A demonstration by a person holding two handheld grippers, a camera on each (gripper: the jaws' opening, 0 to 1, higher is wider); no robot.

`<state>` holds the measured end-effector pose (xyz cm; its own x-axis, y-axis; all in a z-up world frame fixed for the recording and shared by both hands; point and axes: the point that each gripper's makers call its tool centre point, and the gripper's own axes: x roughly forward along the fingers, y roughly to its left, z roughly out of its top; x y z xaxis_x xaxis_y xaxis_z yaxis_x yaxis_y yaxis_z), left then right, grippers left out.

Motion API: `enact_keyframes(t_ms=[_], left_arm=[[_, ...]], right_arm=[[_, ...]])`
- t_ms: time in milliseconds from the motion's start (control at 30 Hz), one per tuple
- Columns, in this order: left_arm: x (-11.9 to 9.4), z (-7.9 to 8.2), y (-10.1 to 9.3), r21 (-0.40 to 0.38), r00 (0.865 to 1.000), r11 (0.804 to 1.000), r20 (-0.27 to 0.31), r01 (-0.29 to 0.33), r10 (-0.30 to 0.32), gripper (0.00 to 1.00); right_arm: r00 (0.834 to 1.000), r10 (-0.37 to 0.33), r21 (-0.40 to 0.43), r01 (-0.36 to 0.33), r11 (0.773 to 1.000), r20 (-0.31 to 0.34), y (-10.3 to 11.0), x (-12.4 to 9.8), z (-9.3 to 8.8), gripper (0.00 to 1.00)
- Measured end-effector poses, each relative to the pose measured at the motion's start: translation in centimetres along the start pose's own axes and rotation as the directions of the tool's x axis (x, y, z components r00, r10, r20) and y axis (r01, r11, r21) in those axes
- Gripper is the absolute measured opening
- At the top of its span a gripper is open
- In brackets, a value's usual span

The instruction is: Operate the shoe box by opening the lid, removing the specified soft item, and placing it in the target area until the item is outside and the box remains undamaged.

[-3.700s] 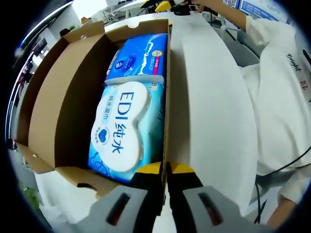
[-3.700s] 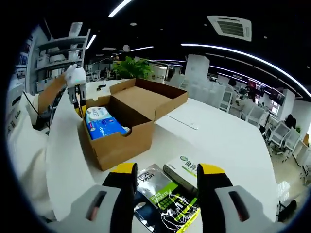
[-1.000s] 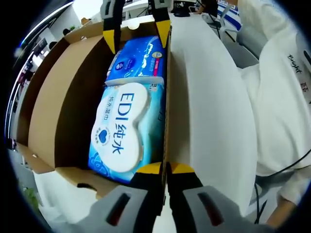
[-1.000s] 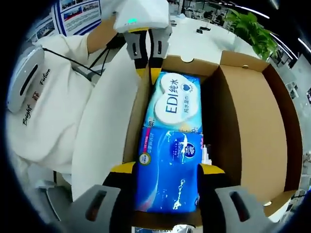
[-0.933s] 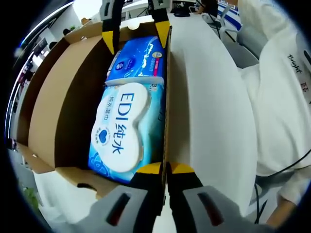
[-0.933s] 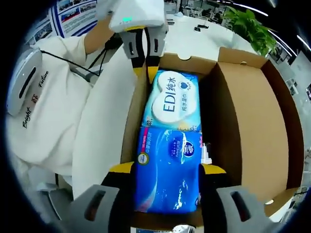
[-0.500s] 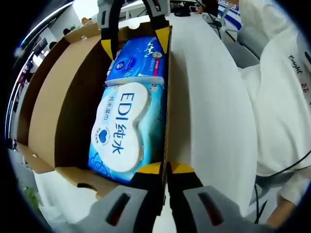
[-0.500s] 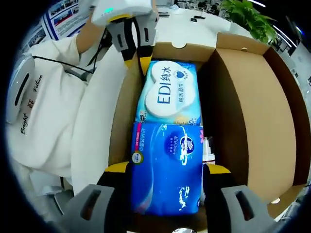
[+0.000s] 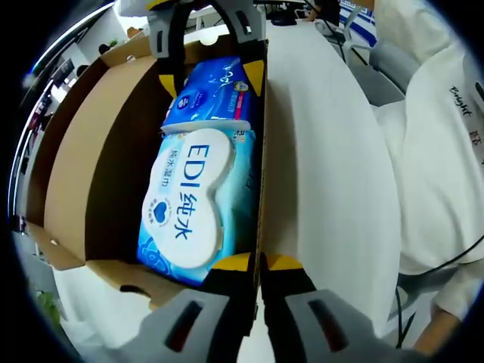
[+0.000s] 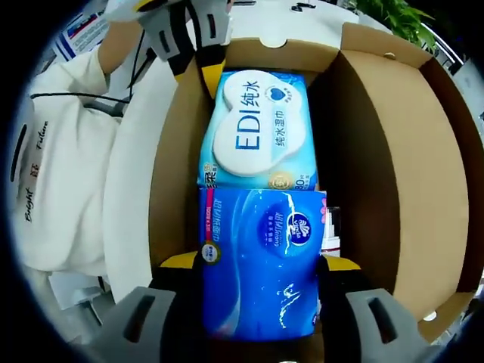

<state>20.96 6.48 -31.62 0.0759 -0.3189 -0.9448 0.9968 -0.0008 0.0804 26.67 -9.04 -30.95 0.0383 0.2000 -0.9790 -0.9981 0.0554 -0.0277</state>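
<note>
Straddling the dark blue tissue pack [image 10: 259, 261], my right gripper [image 10: 257, 266] has its jaws spread along the pack's long sides. It looks soft and light, so I'd pinch mid-length. It lies flat in the shoe box [image 10: 393, 159], lengthwise. My left gripper [image 9: 251, 262], jaws closed, pinches the box wall.

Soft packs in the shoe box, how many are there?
2. The dark blue pack lies between the right gripper's fingers; the light blue EDI pack lies beyond it, lengthwise. More may hide underneath.

Left tool [image 9: 259, 262] pinched; right tool [image 10: 257, 263] seemingly spread.
</note>
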Motion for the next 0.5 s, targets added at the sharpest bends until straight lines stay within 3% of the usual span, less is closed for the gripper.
enact_keyframes(t_ms=[200, 300, 500], left_arm=[[0.0, 0.0, 0.0, 0.002, 1.0, 1.0, -0.001, -0.002, 0.002, 0.03], [0.0, -0.1, -0.1, 0.001, 1.0, 1.0, -0.003, -0.001, 0.001, 0.03], [0.0, 0.0, -0.1, 0.002, 1.0, 1.0, 0.0, -0.002, 0.002, 0.03]], right_arm=[[0.996, 0.005, -0.052, -0.009, 0.999, -0.087, 2.3, 1.1, -0.4, 0.68], [0.991, 0.02, -0.057, -0.027, 0.998, -0.129, 2.1, 1.5, -0.5, 0.7], [0.992, 0.047, -0.035, -0.051, 0.998, -0.115, 2.0, 1.9, -0.9, 0.71]])
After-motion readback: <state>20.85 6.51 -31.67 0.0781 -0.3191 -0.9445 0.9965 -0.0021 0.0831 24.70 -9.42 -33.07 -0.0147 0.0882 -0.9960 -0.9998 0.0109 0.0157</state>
